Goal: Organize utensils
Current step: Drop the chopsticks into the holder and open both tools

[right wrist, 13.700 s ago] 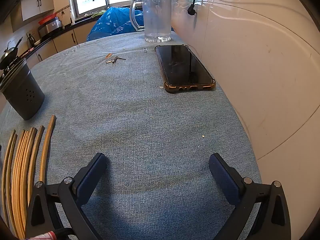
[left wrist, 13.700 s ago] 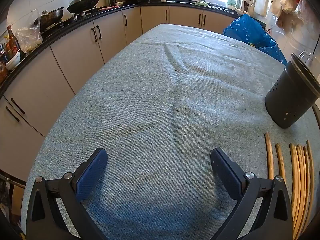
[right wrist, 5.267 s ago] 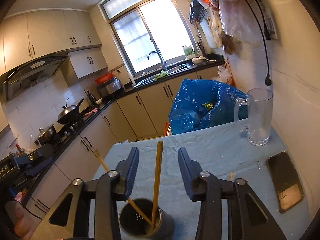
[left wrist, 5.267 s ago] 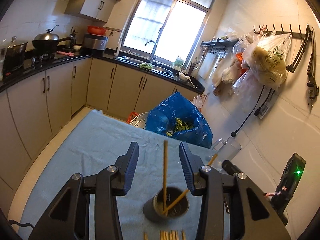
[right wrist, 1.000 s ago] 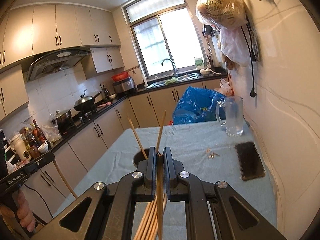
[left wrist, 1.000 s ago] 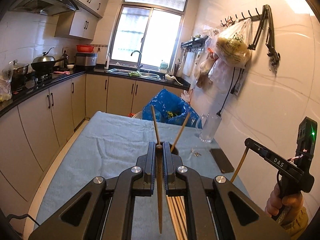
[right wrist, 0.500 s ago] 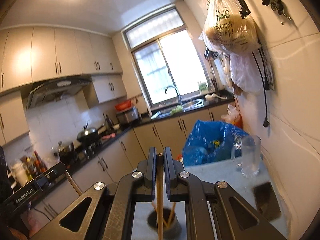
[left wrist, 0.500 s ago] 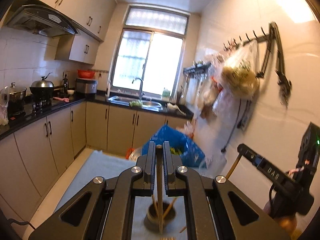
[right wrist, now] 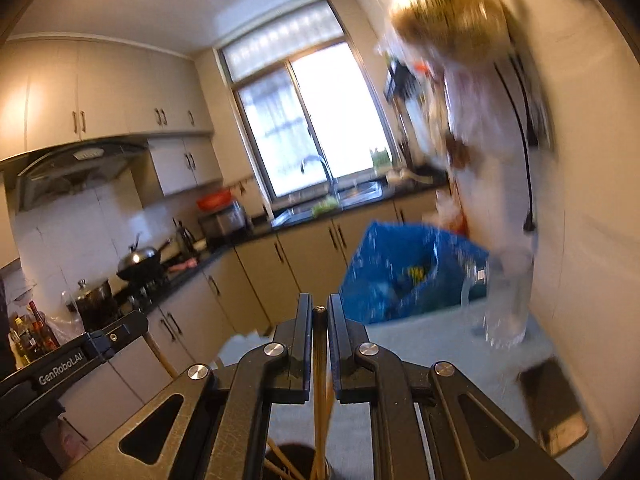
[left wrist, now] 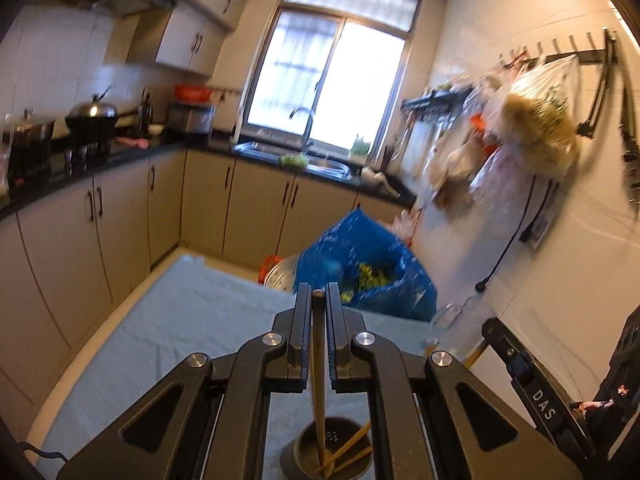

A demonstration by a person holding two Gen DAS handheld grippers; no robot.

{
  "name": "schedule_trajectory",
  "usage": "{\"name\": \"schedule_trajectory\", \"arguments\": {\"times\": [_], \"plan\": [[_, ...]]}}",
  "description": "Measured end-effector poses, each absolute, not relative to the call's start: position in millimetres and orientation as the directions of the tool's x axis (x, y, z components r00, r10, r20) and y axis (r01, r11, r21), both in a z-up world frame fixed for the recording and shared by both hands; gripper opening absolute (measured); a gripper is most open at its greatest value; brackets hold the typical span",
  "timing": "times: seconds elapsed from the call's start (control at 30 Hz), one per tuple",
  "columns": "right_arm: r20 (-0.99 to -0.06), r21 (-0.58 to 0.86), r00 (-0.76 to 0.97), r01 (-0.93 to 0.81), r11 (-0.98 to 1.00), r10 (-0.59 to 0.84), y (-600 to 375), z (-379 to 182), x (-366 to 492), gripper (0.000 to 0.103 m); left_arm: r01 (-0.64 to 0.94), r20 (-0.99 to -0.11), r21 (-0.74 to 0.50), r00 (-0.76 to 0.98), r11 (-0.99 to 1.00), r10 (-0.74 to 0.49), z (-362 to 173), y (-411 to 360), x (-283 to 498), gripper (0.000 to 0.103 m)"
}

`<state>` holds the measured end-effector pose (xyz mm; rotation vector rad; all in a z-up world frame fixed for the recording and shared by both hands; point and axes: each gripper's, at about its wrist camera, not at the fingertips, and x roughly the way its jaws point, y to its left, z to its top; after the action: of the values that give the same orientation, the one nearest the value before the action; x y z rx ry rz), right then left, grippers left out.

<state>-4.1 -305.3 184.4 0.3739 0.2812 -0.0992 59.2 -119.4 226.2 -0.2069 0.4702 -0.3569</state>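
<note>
The left gripper (left wrist: 318, 300) is clenched on a single chopstick (left wrist: 319, 376), its flat black jaws pressed to either side of the thin, straight wooden stick. The stick hangs down between them, and its lower end is inside the dark round holder (left wrist: 326, 458), which stands on the grey-blue woven cloth (left wrist: 192, 320) covering the table, toward the near edge. Two or three more pale wooden chopsticks lean slantwise in that holder, tips down against its inner wall.

The right gripper (right wrist: 319, 312) is likewise clamped on a chopstick of its own (right wrist: 319, 392), held upright between the jaws, its lower length reaching down to the mouth of the same dark holder (right wrist: 296, 462), where other sticks (right wrist: 280, 460) lean. In the left wrist view this right gripper shows at the right edge as a black bar with a yellowish stick below its tip.

At the far end of the table, beyond its edge, a crinkled blue plastic bag (left wrist: 364, 268) stands open with green and yellow scraps inside. A clear glass mug (right wrist: 502, 300) stands near the far right corner of the cloth, blurred, and a flat dark phone (right wrist: 554, 408) lies along the right edge by the tiled wall. Plastic bags (left wrist: 536, 120) hang from hooks on that wall, their contents too blurred to tell
</note>
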Motion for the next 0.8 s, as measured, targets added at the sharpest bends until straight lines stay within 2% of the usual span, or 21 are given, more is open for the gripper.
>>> {"name": "schedule_trajectory", "arguments": {"times": [0.2, 0.33, 0.43, 0.6, 0.67, 0.8], "plan": [[-0.362, 0.382, 0.932, 0.158, 0.911, -0.009, -314, 163, 4, 0.008, 0.273, -0.444, -0.275, 0.814, 0.922, -0.374, 210, -113, 59, 0.006], [-0.378, 0.403, 0.926, 0.155, 0.902, 0.010, -314, 162, 2, 0.032, 0.277, -0.446, -0.274, 0.812, 0.921, -0.377, 213, -103, 45, 0.012], [-0.368, 0.389, 0.930, 0.151, 0.909, 0.003, -311, 166, -11, 0.035, 0.264, -0.440, -0.282, 0.818, 0.922, -0.369, 218, -90, 30, 0.026], [-0.368, 0.372, 0.930, 0.127, 0.919, 0.020, -309, 168, -44, 0.046, 0.256, -0.441, -0.315, 0.813, 0.914, -0.380, 214, -55, -6, 0.030], [-0.396, 0.356, 0.917, 0.111, 0.928, 0.042, -307, 159, -59, 0.052, 0.240, -0.455, -0.318, 0.810, 0.917, -0.370, 201, -39, -24, 0.034], [-0.539, 0.319, 0.826, 0.018, 0.948, 0.166, -293, 109, -79, 0.051, 0.215, -0.525, -0.309, 0.774, 0.927, -0.354, 162, -23, -46, 0.034]]}}
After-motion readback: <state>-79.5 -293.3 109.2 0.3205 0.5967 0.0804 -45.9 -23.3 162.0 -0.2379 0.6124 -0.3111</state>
